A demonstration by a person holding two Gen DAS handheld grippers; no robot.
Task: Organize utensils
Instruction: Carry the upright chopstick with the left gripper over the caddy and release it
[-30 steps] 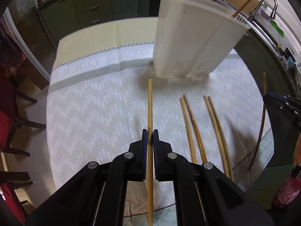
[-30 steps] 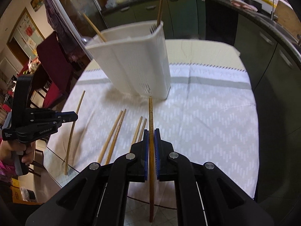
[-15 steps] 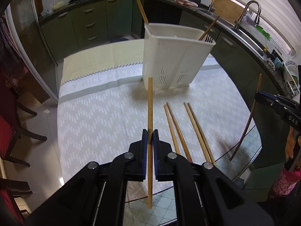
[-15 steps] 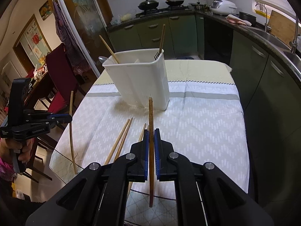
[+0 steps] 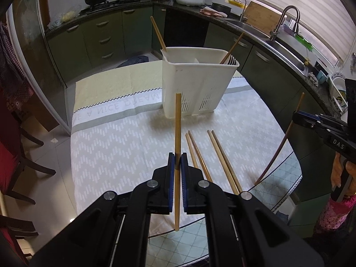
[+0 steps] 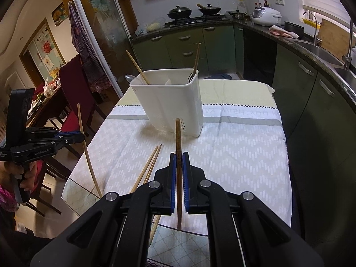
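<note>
My left gripper point(image 5: 177, 159) is shut on a light wooden chopstick point(image 5: 177, 122) that stands up between its blue pads, raised above the table. A darker chopstick point(image 6: 178, 138) is clamped the same way in my right gripper point(image 6: 178, 158). Each gripper shows in the other's view: the right gripper point(image 5: 299, 116) at the right edge, the left gripper point(image 6: 79, 136) at the left edge. Ahead stands the white utensil caddy point(image 5: 195, 84), also the white utensil caddy point(image 6: 173, 102), holding two chopsticks, a fork and a spoon. Several loose chopsticks point(image 5: 219, 155) lie on the cloth.
The table carries a white patterned cloth point(image 5: 115, 146) over glass. Dark red chairs point(image 6: 73, 89) stand at the table's left side. Green kitchen cabinets point(image 5: 106, 35) and a counter with a sink point(image 5: 287, 42) curve round behind and to the right. A hand point(image 5: 340, 173) holds the right gripper.
Both grippers have risen and drawn back from the caddy, each lifting its chopstick off the cloth. The caddy now looks smaller and farther away.
</note>
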